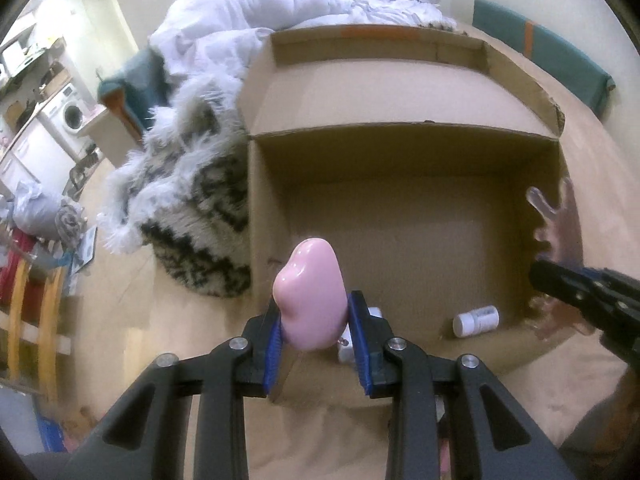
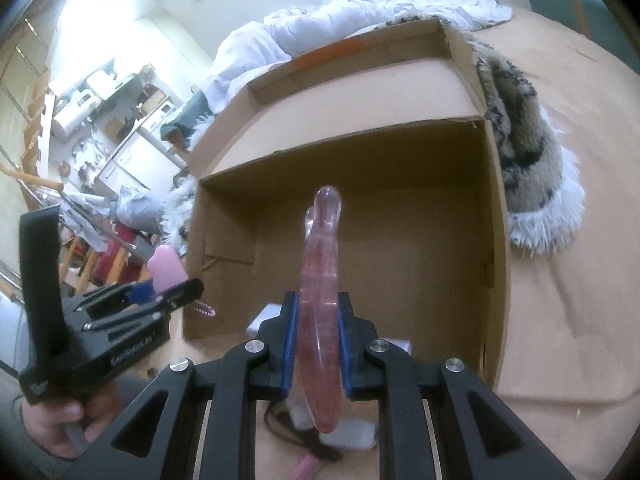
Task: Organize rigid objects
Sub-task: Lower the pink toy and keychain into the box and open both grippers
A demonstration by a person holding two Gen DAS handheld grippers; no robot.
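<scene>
The left tongs (image 1: pixel 314 340) are closed on a smooth pink object (image 1: pixel 310 296), rounded like a bean, which stands up between the blue pads (image 1: pixel 274 344). They hold it just above the near wall of an open cardboard box (image 1: pixel 400 208) that sits on the bed (image 1: pixel 160 320), whose cover is a tan sheet. In the right wrist view the same tongs show at the left edge with a hand (image 2: pixel 60 424) gripping their handle, and the pink object sits outside the box's left wall.

The right tongs (image 2: pixel 318 348) grip a long clear pink glass rod (image 2: pixel 320 288) about halfway along its length; its rounded tip points up and forward over the open box. In the left wrist view the rod appears blurred at the box's right wall.

Inside the box, a small white bottle (image 1: pixel 476 321) lies on its side near the near right corner. A white item is partly hidden behind the left tongs; what it is cannot be told.

A shaggy black and white blanket (image 1: pixel 188 208) lies against the box's left side, and a crumpled white duvet (image 1: pixel 280 12) is heaped at the far end of the bed.
</scene>
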